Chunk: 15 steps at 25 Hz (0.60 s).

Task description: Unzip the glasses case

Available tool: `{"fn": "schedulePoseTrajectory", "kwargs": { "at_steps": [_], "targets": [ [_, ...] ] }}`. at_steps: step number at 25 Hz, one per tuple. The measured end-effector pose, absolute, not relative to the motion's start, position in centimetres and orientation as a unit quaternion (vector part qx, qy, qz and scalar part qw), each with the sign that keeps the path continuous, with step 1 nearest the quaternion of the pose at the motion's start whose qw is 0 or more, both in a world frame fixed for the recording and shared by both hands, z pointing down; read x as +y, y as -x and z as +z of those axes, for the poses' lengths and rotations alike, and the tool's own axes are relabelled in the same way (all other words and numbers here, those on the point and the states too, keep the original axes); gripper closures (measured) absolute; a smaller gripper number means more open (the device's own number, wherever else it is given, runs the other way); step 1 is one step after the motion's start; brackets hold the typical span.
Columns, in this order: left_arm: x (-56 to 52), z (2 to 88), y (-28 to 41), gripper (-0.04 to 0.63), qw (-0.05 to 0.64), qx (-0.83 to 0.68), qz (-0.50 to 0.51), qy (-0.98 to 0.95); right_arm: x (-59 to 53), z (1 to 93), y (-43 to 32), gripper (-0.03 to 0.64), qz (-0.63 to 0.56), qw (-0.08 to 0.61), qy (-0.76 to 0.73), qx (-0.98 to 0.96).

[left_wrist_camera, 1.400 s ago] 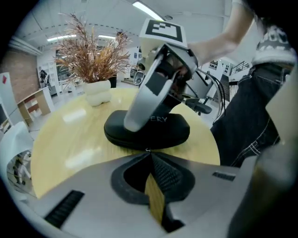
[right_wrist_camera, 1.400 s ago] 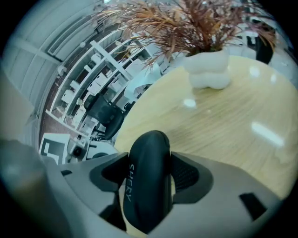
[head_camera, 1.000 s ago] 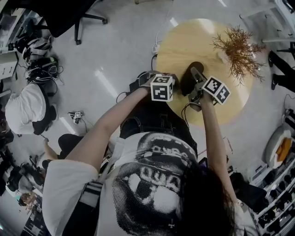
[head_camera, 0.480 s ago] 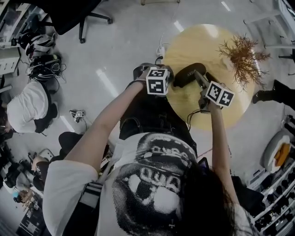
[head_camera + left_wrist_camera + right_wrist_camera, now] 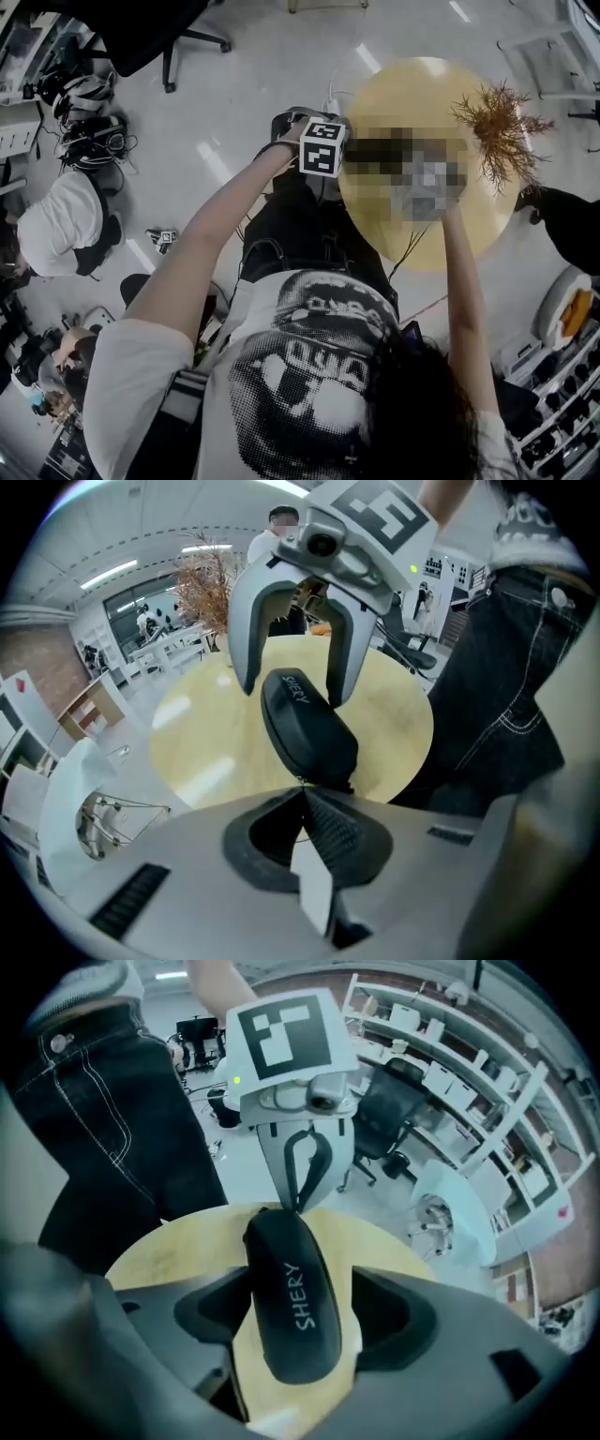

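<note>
Head view: you are standing at the round wooden table. Your left gripper is hanging over its near-left edge, with the marker cube facing up. Your right arm is reaching over the tabletop, but what is at its end is not readable here. A dried branch is standing at the far right side of the table.

Left gripper view: the jaws of this gripper are pressing together. Their tips are meeting at the near end of the black glasses case and are pinching a small pale tab there, which is too small to say more about. The case is lying on the table, close to the edge beside your legs, with its length pointing away from this gripper. At its far end the right gripper is pointing down, and its two pale fingers are standing apart, one on each side of the case.

Right gripper view: the jaws are standing wide and have just been opening. The case is lying lengthwise between them with its printed side up. The pads are not squeezing it, because a strip of table is showing between the case and one pad. The left gripper is closing on the far end of the case.
</note>
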<state>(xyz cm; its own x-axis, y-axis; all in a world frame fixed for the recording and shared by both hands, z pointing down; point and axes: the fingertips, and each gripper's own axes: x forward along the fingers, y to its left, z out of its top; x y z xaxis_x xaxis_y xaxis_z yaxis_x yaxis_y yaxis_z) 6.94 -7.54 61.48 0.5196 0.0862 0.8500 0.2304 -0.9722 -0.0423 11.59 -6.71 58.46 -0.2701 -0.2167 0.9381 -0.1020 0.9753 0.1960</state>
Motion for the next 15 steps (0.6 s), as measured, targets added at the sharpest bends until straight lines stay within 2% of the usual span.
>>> {"fn": "schedulePoseTrajectory", "kwargs": {
  "at_steps": [1, 3, 8, 15],
  "targets": [
    [-7.6, 61.4, -7.0, 0.583, 0.072, -0.092, -0.479, 0.870, -6.5, 59.0, -11.2, 0.281, -0.043, 0.604, -0.080, -0.791],
    [-7.6, 61.5, -7.0, 0.583, 0.064, -0.091, -0.472, 0.874, -6.0, 59.7, -10.9, 0.335, -0.033, 0.612, -0.057, -0.788],
    [-7.5, 61.6, -6.5, 0.583, 0.035, -0.085, -0.456, 0.885, -6.1, 59.9, -11.0, 0.334, 0.016, 0.585, -0.097, -0.805],
    [-7.5, 61.7, -5.4, 0.583, 0.037, -0.104, -0.455, 0.884, -7.9, 59.9, -11.3, 0.328, 0.109, 0.539, -0.174, -0.817]
  ]
}}
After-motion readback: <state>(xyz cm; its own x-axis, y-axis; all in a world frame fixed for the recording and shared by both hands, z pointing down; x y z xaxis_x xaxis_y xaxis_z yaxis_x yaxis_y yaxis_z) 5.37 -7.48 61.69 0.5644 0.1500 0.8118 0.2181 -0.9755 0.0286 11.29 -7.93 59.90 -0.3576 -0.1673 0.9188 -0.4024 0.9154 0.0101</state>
